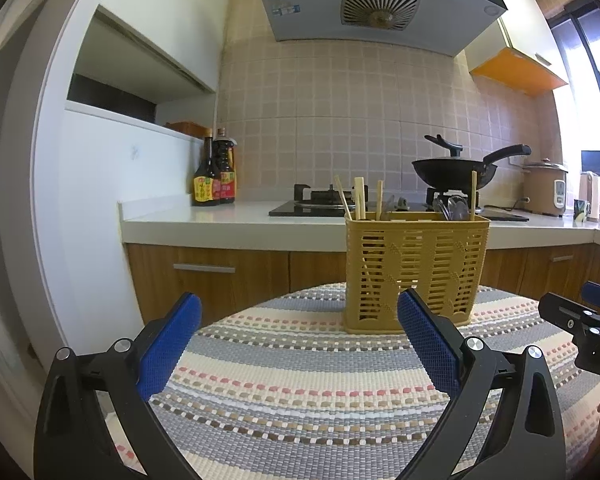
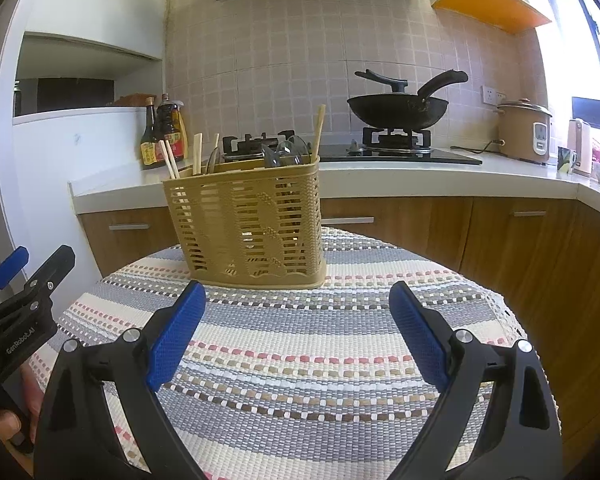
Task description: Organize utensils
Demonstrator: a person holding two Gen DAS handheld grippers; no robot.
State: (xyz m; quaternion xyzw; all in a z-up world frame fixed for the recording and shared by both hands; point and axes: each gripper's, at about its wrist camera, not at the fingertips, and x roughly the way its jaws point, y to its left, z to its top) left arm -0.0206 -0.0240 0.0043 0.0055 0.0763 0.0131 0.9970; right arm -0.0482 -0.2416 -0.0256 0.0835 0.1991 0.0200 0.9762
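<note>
- The left gripper (image 1: pixel 299 320) hovers low over the table, its black arms tipped with blue, dimpled pads (image 1: pixel 168 344) spread wide apart, nothing between them.
- Under it lies a woven tablecloth (image 1: pixel 300 400) with nubbly stripes of grey, cream, pink and brown on a round table.
- The utensil basket (image 1: pixel 416 268), slotted tan plastic and boxy, stands upright at the cloth's far edge, ahead of both grippers and touching neither.
- Pale wooden chopsticks (image 1: pixel 359 196) poke up at its left end, metal spoons (image 1: pixel 454 206) at its right, with one more stick beside them.
- The right gripper (image 2: pixel 298 300) is likewise released, its fingers parted and empty.
- Beyond, on a white counter: two dark sauce bottles (image 1: pixel 214 172), a black wok (image 1: pixel 454 172) on the stove, and a tan rice cooker (image 1: pixel 544 188).
</note>
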